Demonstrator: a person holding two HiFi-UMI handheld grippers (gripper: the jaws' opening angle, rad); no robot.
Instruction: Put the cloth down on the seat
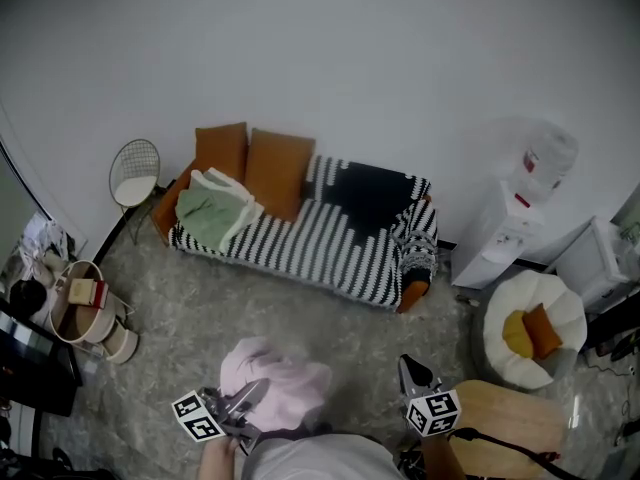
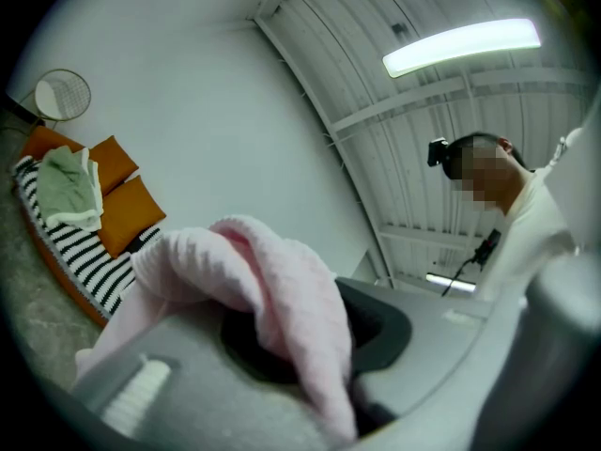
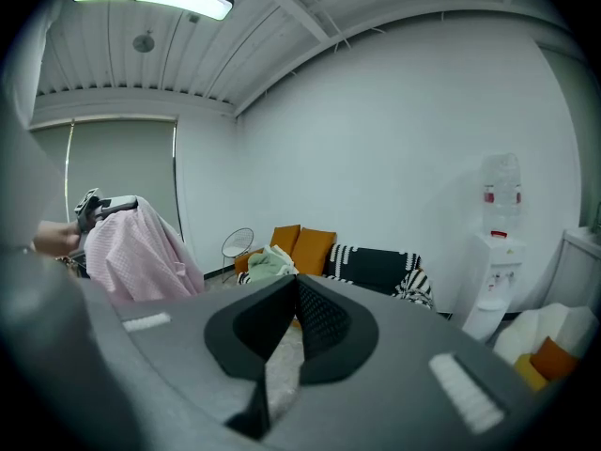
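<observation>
My left gripper (image 1: 243, 400) is shut on a pink cloth (image 1: 276, 378), which bunches up over the jaws low in the head view. In the left gripper view the pink cloth (image 2: 272, 280) drapes across the dark pads and hides them. The striped sofa (image 1: 320, 240) stands ahead against the wall, its seat bearing orange cushions (image 1: 260, 165) and a green cloth (image 1: 212, 211) at its left end. My right gripper (image 1: 412, 376) hangs to the right of the cloth, its jaws together with nothing in them. From the right gripper (image 3: 296, 285) view, the pink cloth (image 3: 136, 247) hangs at left.
A wire chair (image 1: 134, 173) stands left of the sofa, with baskets (image 1: 85, 306) nearer me. A water dispenser (image 1: 520, 213), a white armchair (image 1: 532, 328) holding orange cushions, and a round wooden table (image 1: 505, 418) lie to the right. Grey carpet (image 1: 300, 318) spreads before the sofa.
</observation>
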